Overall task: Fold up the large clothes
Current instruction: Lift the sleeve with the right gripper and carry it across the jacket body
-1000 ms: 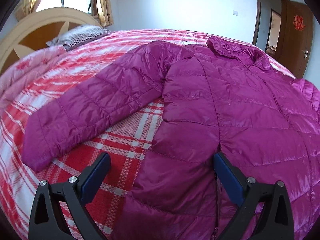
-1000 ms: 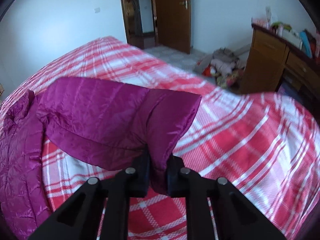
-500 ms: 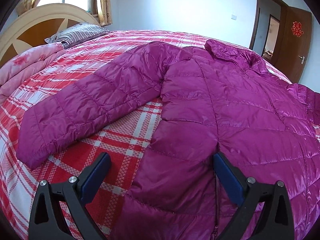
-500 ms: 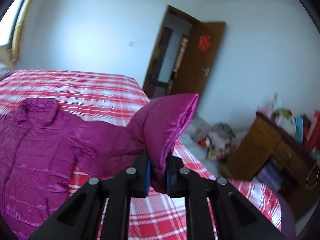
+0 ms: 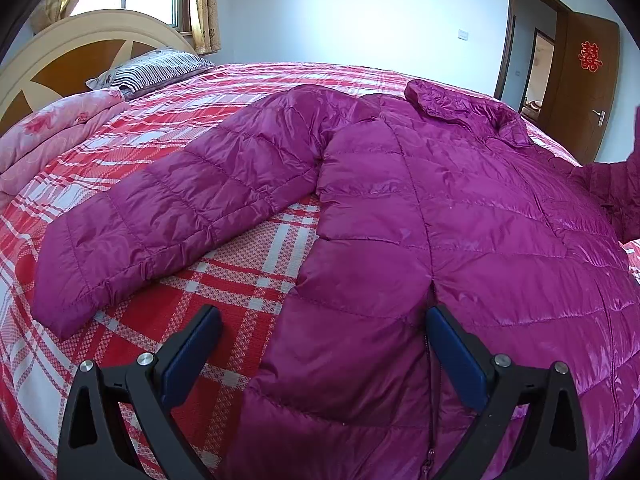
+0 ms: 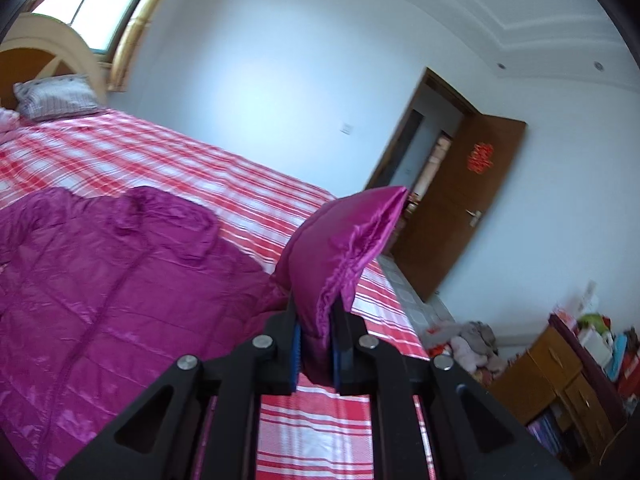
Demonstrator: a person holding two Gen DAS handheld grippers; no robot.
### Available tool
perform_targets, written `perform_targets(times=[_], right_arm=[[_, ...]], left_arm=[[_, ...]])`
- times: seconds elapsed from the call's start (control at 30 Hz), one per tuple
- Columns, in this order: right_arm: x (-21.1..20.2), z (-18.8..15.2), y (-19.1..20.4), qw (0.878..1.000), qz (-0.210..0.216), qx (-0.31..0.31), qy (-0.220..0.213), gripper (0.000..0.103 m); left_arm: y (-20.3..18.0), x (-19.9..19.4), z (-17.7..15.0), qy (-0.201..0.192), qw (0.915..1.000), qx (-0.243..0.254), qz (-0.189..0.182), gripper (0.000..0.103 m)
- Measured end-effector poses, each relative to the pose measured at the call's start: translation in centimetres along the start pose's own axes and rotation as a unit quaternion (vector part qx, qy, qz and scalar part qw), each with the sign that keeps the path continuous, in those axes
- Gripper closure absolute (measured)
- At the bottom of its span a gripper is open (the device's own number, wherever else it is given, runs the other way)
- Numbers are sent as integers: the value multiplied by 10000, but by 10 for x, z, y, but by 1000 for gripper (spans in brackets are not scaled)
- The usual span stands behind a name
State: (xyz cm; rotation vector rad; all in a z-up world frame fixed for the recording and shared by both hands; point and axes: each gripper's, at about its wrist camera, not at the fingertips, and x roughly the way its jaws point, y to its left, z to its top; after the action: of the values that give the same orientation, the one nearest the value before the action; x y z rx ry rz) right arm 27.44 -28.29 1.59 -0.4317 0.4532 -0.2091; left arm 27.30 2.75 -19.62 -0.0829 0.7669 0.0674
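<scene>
A magenta quilted down jacket (image 5: 440,208) lies front up on the red plaid bed (image 5: 240,264), its zip running toward me. Its left sleeve (image 5: 168,216) stretches flat across the bedspread. My left gripper (image 5: 320,344) hangs open just above the jacket's hem, nothing between its blue pads (image 5: 188,356). In the right wrist view my right gripper (image 6: 316,340) is shut on the cuff of the other sleeve (image 6: 344,248), which stands lifted above the bed beside the jacket body (image 6: 100,288). That raised sleeve shows at the right edge of the left wrist view (image 5: 624,184).
A headboard (image 5: 76,60), a striped pillow (image 5: 156,66) and a folded pink quilt (image 5: 48,136) sit at the bed's head. A brown door (image 6: 460,208) stands open past the far edge. A wooden dresser (image 6: 560,372) and a floor pile of clothes (image 6: 468,344) lie to the right.
My right gripper has lifted the sleeve cuff off the bed and swung it up and over toward the jacket body, rolling as it went. The left gripper has stayed in place.
</scene>
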Motion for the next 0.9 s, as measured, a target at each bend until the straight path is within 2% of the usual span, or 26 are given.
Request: perform_targets(times=[0.43, 0.67, 0.9], right_arm=[[6, 2, 91, 9963, 505, -670, -190, 90], [20, -11, 136, 9918, 757, -1020, -116, 90], [31, -27, 163, 9889, 1001, -1096, 98, 90]], left_arm=[[-1, 0, -1, -12, 10000, 14, 8, 1], [-1, 0, -1, -14, 10000, 15, 8, 1], [-1, 0, -1, -13, 10000, 24, 16, 1]])
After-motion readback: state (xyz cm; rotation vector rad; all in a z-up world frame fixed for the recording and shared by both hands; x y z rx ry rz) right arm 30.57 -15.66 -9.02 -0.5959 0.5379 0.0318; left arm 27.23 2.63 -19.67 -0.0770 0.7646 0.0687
